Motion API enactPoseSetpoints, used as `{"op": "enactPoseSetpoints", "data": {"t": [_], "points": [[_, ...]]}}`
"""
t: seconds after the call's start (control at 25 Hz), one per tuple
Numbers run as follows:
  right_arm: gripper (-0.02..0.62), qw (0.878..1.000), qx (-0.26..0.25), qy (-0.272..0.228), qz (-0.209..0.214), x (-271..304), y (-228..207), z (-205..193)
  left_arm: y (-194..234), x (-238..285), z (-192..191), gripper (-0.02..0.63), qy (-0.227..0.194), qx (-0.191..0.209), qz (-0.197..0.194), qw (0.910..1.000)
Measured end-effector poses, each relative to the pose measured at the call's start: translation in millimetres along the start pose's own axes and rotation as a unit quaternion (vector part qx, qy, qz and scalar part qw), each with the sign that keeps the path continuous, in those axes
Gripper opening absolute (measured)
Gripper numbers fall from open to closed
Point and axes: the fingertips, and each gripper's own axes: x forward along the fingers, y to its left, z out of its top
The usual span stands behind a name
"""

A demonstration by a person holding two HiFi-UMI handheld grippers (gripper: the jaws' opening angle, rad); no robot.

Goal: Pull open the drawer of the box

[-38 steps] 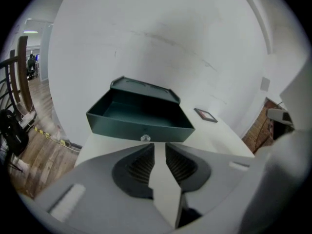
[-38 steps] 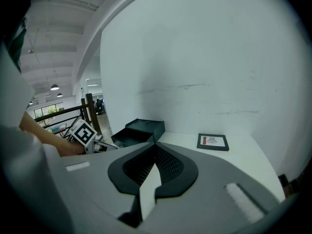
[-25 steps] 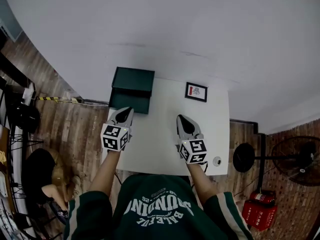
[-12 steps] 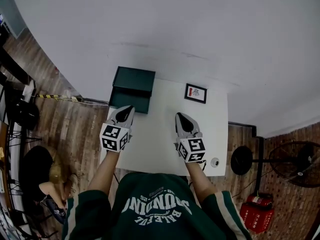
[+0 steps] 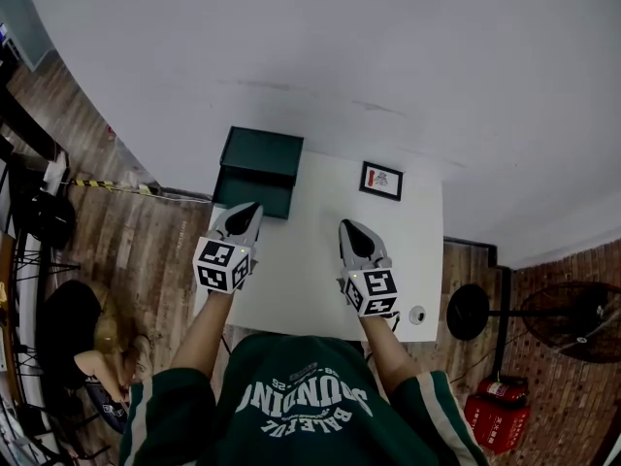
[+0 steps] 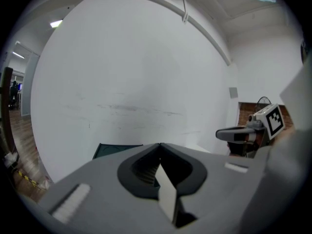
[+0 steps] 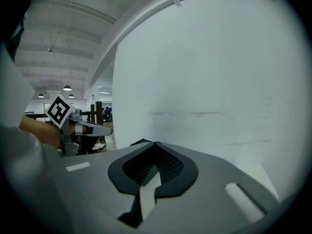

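At the far left corner of the bench (image 5: 306, 284) stands the dark green box (image 5: 258, 155).

**Progress:**
- We see the box's flat top and a darker band facing the person. We cannot settle whether that band is a shut drawer front or a drawer already drawn out.
- No handle can be made out.
- The left hand-held gripper (image 5: 250, 208) hovers just short of that near face, jaws clenched on nothing.
- The right hand-held gripper (image 5: 349, 227) hangs over the bench's middle, likewise clenched and empty.
- The scene fits either an approach to the drawer or a release after the pull.

**Materials:**
- The box is rigid, matte, rectangular and sharp-edged.
- The bench is smooth, white and flat.
- The gripper shells are grey moulded plastic, tapering to a point, with ribbed inner pads.
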Motion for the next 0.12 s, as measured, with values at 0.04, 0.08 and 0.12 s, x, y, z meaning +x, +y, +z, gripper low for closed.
{"op": "enactPoseSetpoints", "data": {"t": [0.04, 0.08, 0.12], "points": [[0.002, 1.000, -0.001, 0.000, 0.001, -0.8, 1.3, -0.1, 0.1, -1.0, -0.5, 0.052, 0.000, 0.000, 0.000, 1.0000], [0.002, 1.000, -0.002, 0.000, 0.001, -1.5, 2.5, -0.1, 0.3, -2.0, -1.1, 0.054, 0.001, 0.001, 0.001, 1.0000], [0.002, 1.000, -0.003, 0.000, 0.002, -2.3, 3.6, -0.1, 0.6, -3.1, -1.7, 0.052, 0.002, 0.002, 0.001, 1.0000]]}}
